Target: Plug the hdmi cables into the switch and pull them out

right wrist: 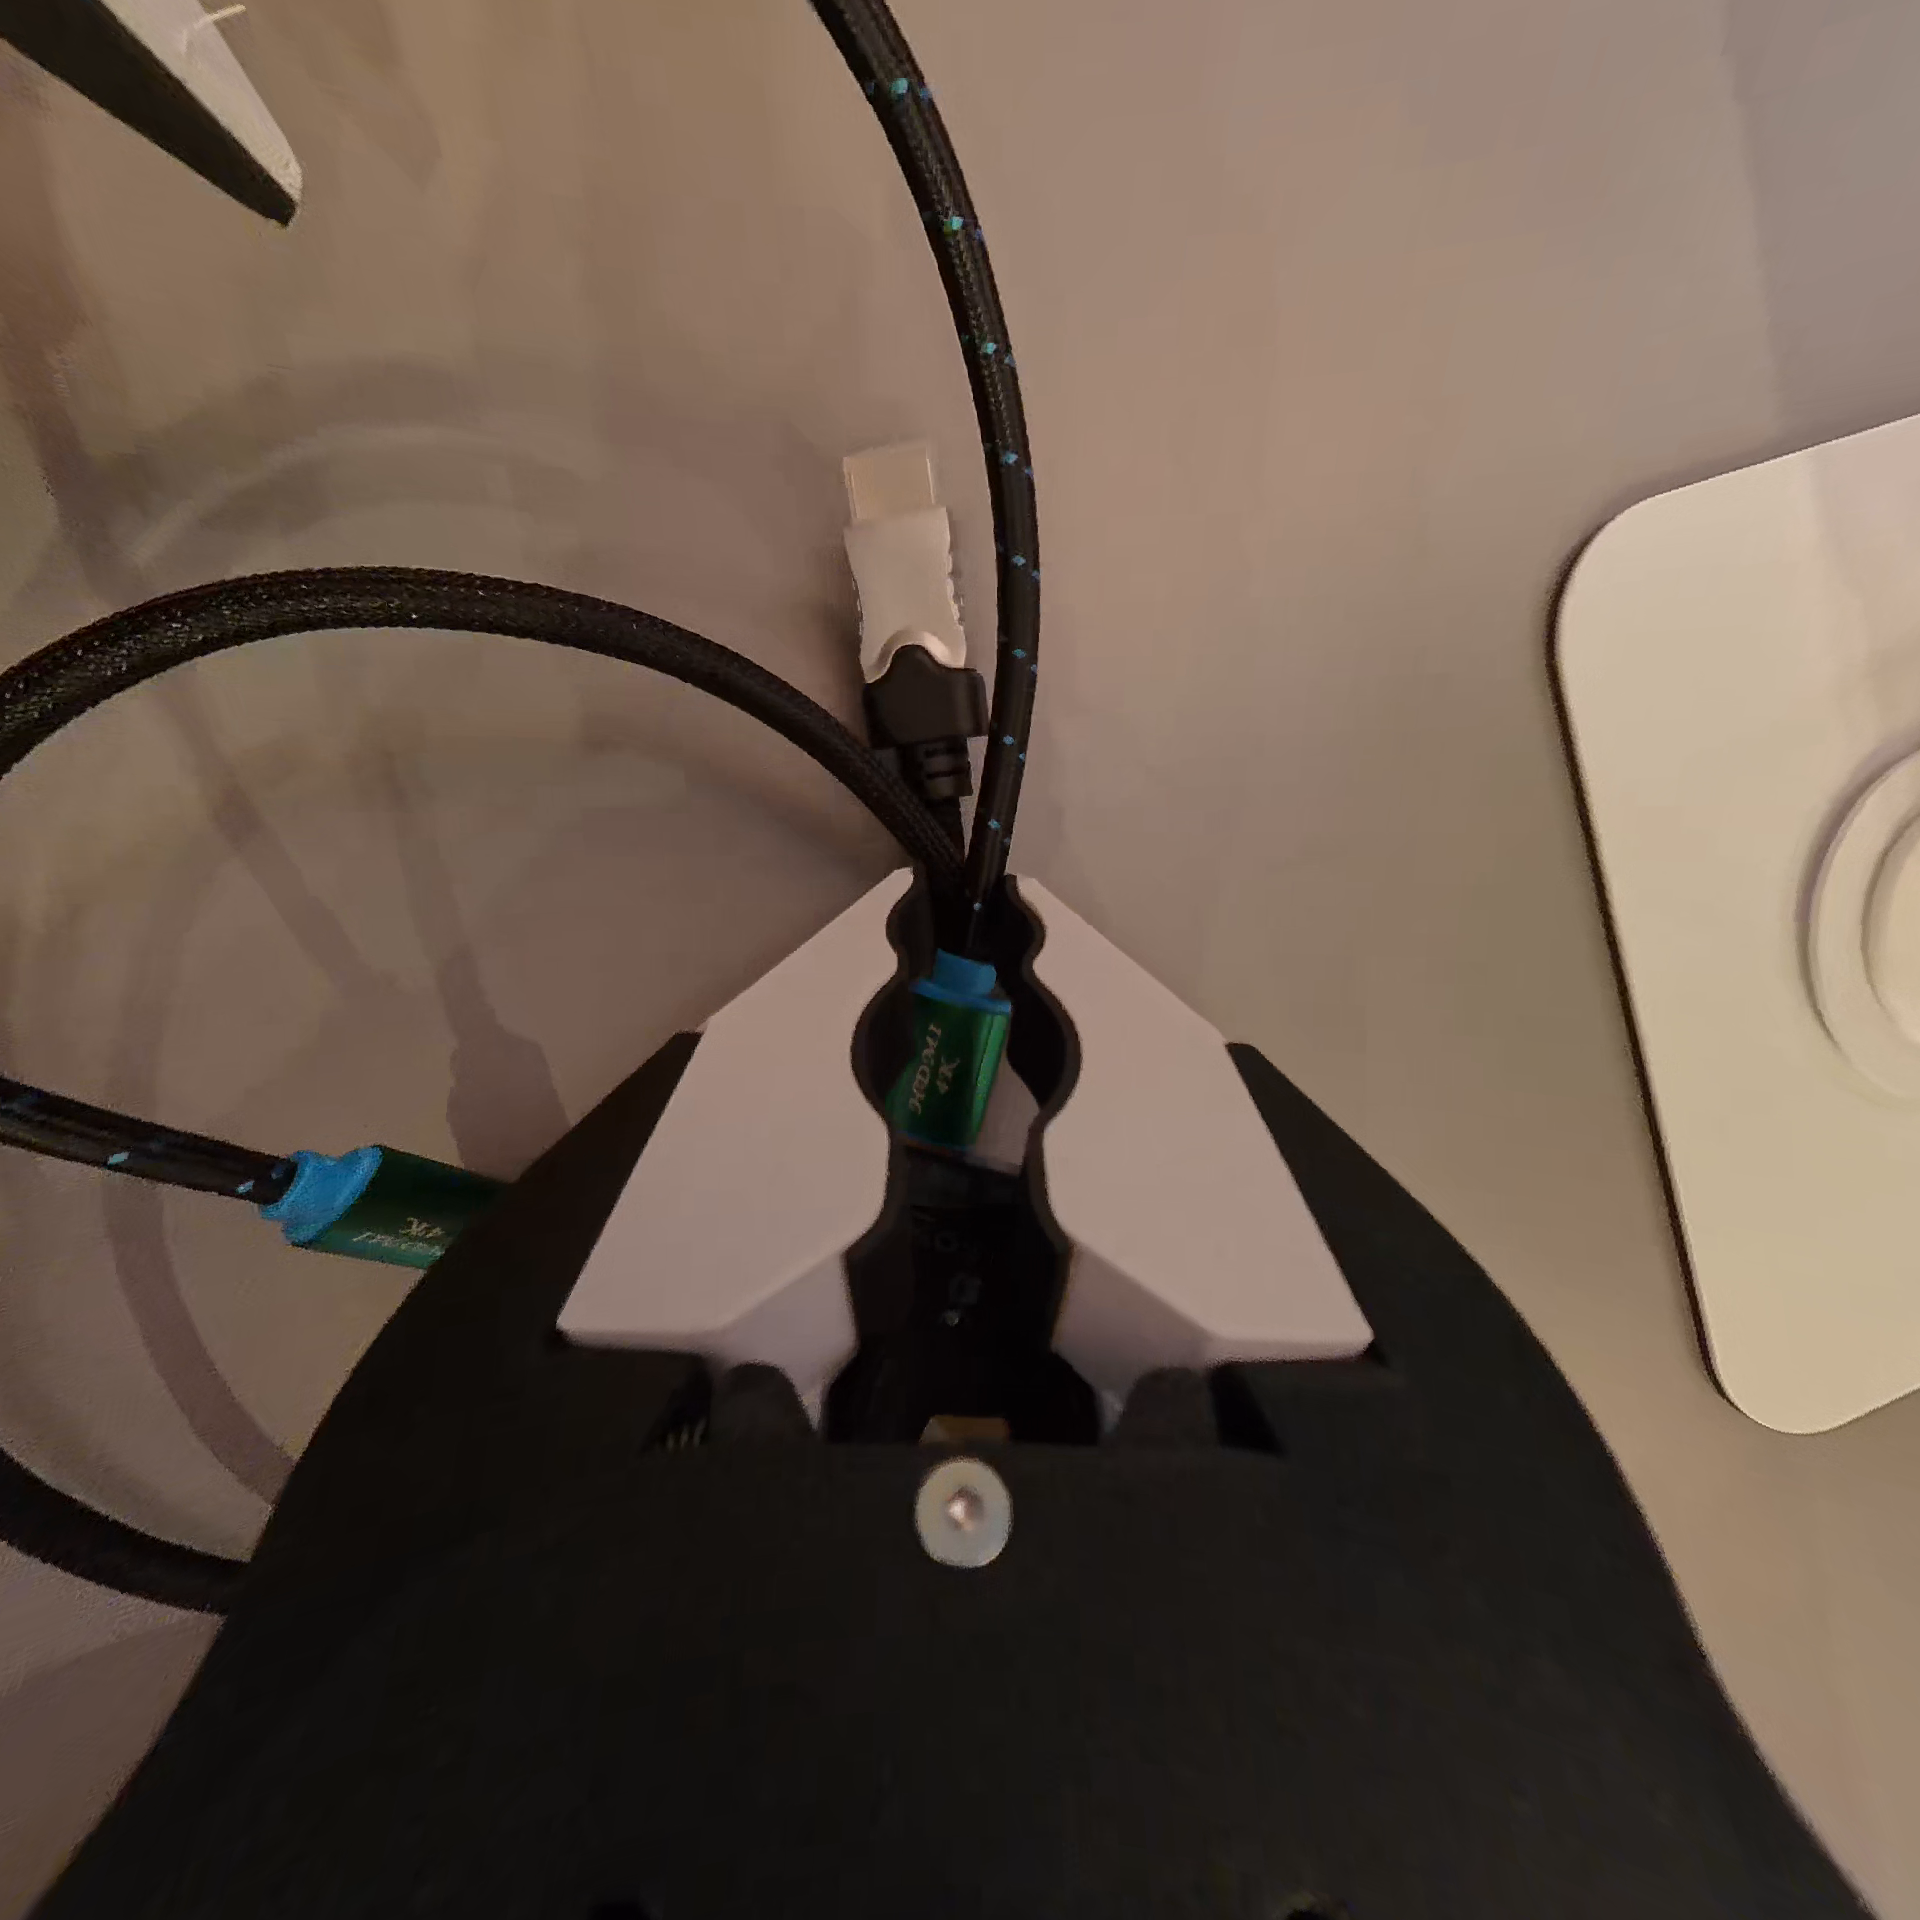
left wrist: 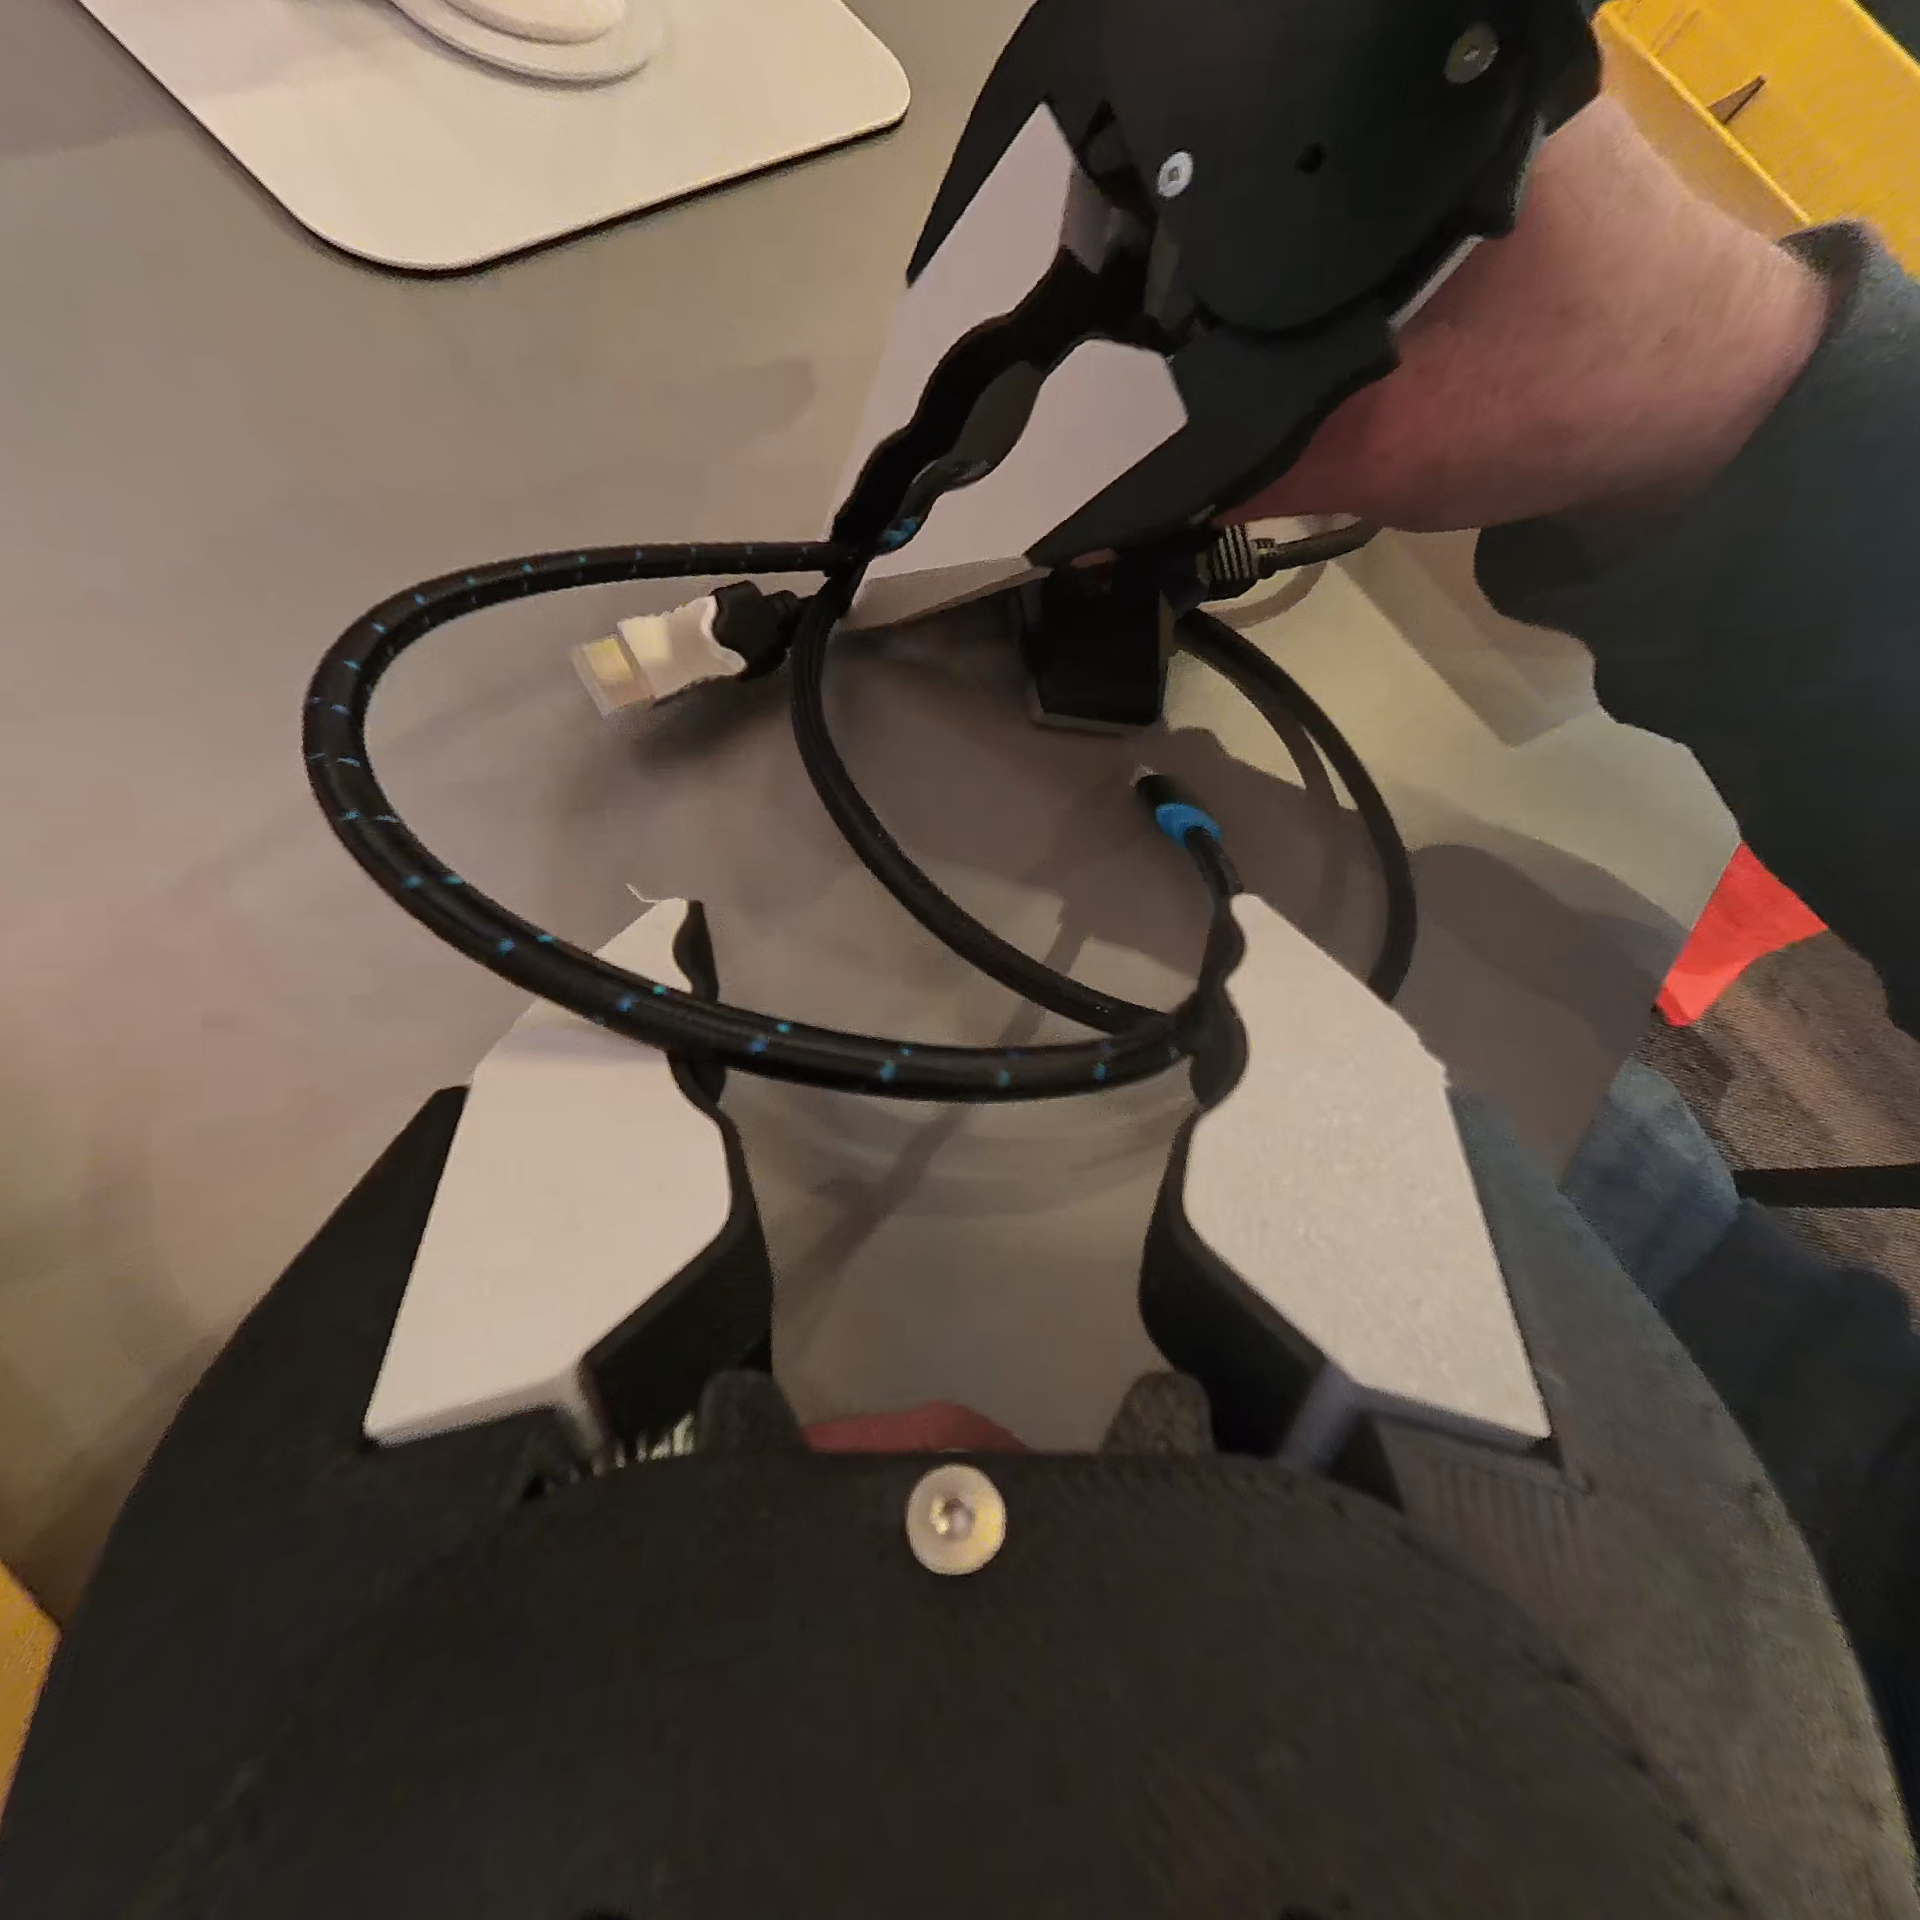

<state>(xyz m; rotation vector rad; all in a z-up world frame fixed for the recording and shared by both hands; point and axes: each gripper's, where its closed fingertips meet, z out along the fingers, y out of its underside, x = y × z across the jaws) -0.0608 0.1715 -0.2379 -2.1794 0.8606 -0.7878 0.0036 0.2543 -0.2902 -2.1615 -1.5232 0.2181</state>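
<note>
Right wrist view: right gripper [right wrist: 961, 904] pinches green, blue-collared HDMI plug [right wrist: 948, 1060]; left gripper [left wrist: 956, 977] spread.

Dim, warm light; soft overlapping shadows on the table [left wrist: 208, 520], slight blur, wide-angle edge distortion.

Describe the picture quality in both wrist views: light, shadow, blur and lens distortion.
Left wrist view: soft, dim indoor light; faint shadows under the blue-flecked cable; the person's hand and the right gripper smear with motion blur; wide-angle bending at the edges. Right wrist view: darker, warmer; the green plug is sharp, the white stand base is softer; no hard glare.
</note>
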